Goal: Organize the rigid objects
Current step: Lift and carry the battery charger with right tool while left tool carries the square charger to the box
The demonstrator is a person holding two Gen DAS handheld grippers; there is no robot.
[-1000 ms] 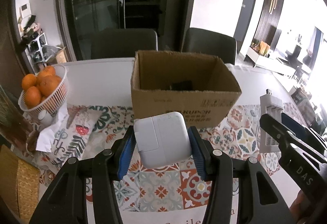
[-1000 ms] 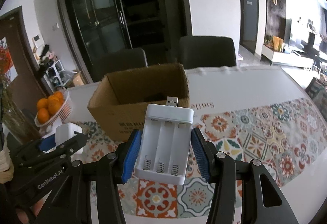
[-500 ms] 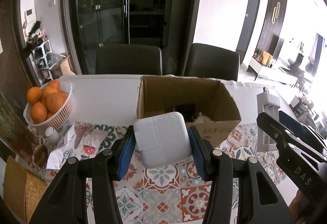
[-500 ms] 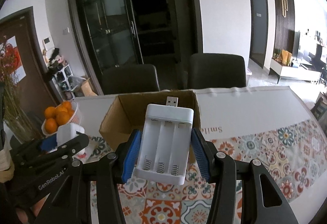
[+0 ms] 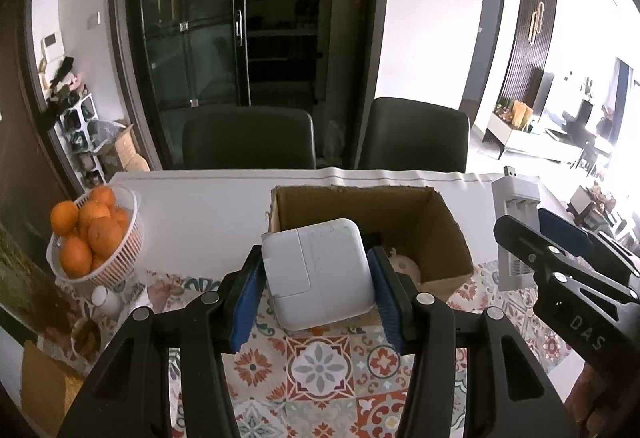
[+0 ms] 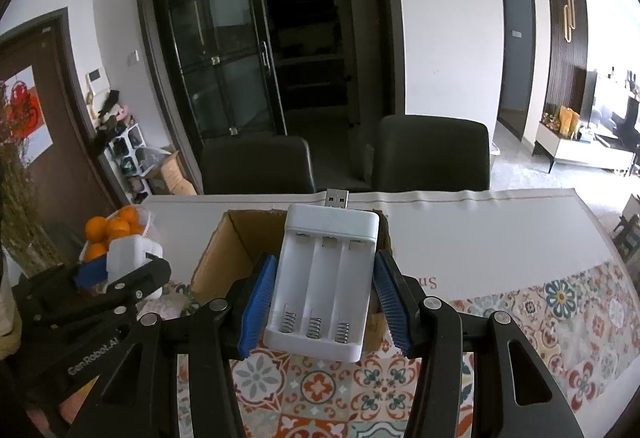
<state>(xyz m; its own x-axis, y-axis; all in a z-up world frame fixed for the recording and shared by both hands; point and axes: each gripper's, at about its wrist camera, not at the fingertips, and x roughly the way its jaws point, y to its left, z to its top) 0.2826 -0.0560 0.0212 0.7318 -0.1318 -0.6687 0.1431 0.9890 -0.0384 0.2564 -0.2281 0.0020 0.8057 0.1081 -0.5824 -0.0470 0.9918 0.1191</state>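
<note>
- The white power adapter (image 5: pixel 320 274) sits clamped between the blue pads of our left gripper (image 5: pixel 318 298), held in the air above the patterned cloth, just in front of the near wall of the cardboard box (image 5: pixel 436 214).
- The white battery charger (image 6: pixel 324 278) is clamped the same way in our right gripper (image 6: pixel 326 298); its three bays face us with the springs at the near end, and its USB plug points to the far side.
- Both sets of jaws press on what they carry, with the pads flat against the sides of each thing.
- The box stands open on the worktop (image 5: pixel 200 206), between us and two dark chairs at the far edge. In the left wrist view we see something pale lying on its floor (too hidden by the adapter and pad to name).
- A white basket of oranges (image 5: pixel 86 234) stands at the left of the worktop, well apart from the box.
- In the left wrist view the right gripper (image 5: pixel 556 250) and its charger (image 5: pixel 516 206) show at the right edge, beside the box; in the right wrist view the left gripper (image 6: pixel 120 270) with the adapter (image 6: pixel 128 254) shows at the left, in front of the oranges (image 6: pixel 110 230).
- The tiled-pattern cloth (image 6: pixel 560 302) covers the near part of the worktop; the far part is plain white.
</note>
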